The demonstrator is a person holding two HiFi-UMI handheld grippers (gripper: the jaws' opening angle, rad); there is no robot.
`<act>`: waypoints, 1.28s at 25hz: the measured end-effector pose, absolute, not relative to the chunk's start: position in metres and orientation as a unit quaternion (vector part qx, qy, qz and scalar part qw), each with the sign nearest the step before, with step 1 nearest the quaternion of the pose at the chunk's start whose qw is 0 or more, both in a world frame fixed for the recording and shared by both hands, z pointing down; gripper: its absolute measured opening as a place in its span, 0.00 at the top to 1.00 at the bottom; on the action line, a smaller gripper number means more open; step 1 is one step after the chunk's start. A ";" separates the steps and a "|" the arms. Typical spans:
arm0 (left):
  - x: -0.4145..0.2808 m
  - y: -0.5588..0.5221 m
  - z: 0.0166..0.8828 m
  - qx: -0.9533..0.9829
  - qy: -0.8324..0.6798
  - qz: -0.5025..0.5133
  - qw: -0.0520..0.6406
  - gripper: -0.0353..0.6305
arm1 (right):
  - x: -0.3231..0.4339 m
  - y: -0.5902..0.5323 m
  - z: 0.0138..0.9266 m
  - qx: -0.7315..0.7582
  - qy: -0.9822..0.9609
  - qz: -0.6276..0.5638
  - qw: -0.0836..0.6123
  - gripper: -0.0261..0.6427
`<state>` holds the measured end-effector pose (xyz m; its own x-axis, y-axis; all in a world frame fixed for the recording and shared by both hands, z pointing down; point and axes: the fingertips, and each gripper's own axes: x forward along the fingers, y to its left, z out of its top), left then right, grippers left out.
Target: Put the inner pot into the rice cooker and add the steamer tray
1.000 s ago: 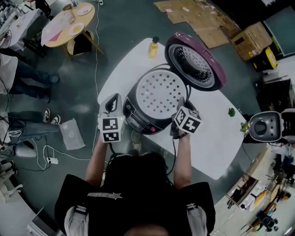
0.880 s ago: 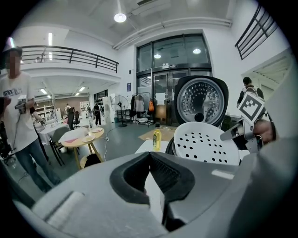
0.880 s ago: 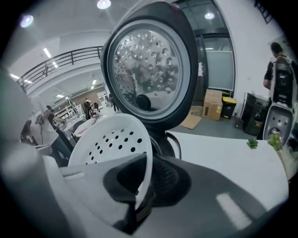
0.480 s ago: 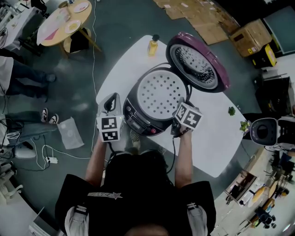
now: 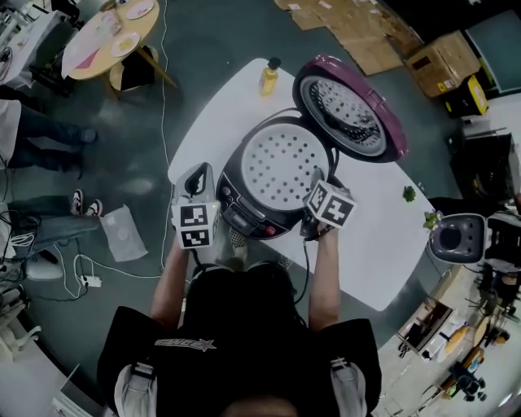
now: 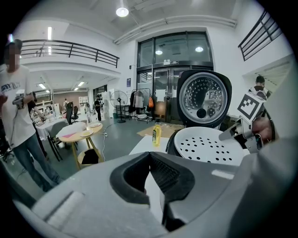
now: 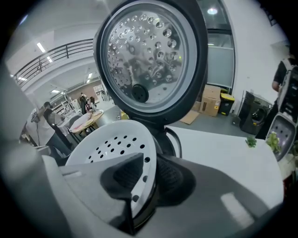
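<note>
The black rice cooker stands on the white table with its purple lid swung open behind it. The white perforated steamer tray lies flat in the cooker's mouth and hides whatever is below it. My right gripper is at the tray's near right edge. Its jaws have just been opening, and in the right gripper view the tray's rim passes between the parted pads. My left gripper hovers left of the cooker, shut on nothing.
A yellow bottle stands at the table's far edge, behind the cooker. A small green sprig lies at the right side. On the floor are a round wooden table, cardboard and cables. Another appliance sits right of the table.
Both grippers stay where they were beside the cooker, and the tray has not shifted. Only the head view has drifted a little.
</note>
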<state>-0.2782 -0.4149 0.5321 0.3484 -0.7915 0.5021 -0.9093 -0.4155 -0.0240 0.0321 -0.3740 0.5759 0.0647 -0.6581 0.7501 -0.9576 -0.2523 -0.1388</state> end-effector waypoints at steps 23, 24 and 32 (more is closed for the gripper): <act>-0.268 -0.392 0.507 0.827 -0.513 0.203 0.109 0.93 | 0.018 -0.350 0.542 0.690 -0.624 0.321 0.178 0.62; -0.265 -0.390 0.503 0.829 -0.512 0.200 0.106 0.93 | 0.018 -0.347 0.538 0.690 -0.628 0.316 0.174 0.62; -0.232 -0.352 0.462 0.846 -0.501 0.172 0.066 0.93 | 0.029 -0.304 0.488 0.695 -0.655 0.263 0.139 0.62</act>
<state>-0.2316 -0.3522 0.4623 0.4394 -0.8238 0.3582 -0.8696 -0.4900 -0.0602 0.0291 -0.3041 0.4884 0.0041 -0.8368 0.5475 -0.9831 -0.1035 -0.1509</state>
